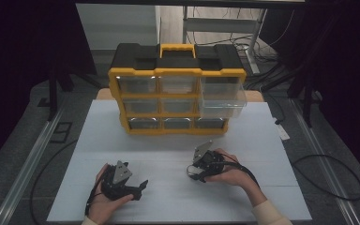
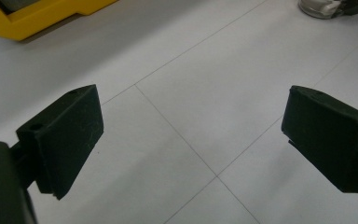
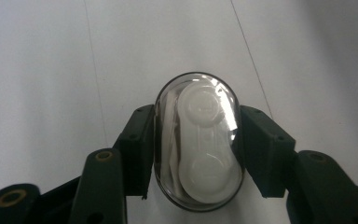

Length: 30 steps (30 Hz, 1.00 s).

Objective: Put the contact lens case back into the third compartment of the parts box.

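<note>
I counted one clear oval case (image 3: pixel 198 142), gripped by my right gripper (image 1: pixel 198 172) near 5 o'clock from the organizer (image 1: pixel 177 89), perhaps nine drawers; my left gripper (image 2: pixel 191 140) stood open, empty.

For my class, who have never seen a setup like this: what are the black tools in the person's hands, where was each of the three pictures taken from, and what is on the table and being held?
A person sits at a white table holding a two-jaw clamp in each hand. The high view looks down from above the table. The other two pictures come from small cameras riding on each tool, looking along its jaws.

The left hand-held gripper is open over bare table. The right hand-held gripper has its jaws pressed against both sides of a clear oval case with a white two-lidded holder inside, possibly a contact lens case.

At the back stands a yellow and black drawer organiser; its upper right drawer is pulled out.
</note>
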### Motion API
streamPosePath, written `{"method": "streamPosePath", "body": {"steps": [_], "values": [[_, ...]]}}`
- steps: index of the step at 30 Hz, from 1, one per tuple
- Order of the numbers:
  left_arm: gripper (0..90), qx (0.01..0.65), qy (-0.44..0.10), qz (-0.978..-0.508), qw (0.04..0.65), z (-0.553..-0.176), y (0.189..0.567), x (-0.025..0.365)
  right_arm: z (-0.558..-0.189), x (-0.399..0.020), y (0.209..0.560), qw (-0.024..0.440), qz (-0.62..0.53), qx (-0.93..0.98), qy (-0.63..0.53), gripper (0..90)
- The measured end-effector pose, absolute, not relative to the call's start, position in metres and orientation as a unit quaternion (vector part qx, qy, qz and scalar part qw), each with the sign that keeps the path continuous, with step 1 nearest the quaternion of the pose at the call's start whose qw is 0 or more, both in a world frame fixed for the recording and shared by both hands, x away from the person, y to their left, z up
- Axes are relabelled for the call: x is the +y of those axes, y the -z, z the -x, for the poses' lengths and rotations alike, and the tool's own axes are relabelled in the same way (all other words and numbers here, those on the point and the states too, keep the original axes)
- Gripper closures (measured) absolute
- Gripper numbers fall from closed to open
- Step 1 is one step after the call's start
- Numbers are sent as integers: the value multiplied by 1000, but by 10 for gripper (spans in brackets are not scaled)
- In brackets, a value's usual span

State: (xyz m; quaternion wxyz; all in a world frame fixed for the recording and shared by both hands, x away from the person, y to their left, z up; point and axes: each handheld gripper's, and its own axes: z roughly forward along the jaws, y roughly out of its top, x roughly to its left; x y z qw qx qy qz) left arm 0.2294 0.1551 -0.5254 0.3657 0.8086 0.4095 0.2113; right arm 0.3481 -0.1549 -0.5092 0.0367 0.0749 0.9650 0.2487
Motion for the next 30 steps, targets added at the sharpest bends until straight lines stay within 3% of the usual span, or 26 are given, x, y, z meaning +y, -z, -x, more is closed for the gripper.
{"method": "streamPosePath", "body": {"steps": [30], "values": [[61, 410, -212, -807, 368, -229, 525, 156, -342, -169, 475, 67, -151, 908, -384, 494]]}}
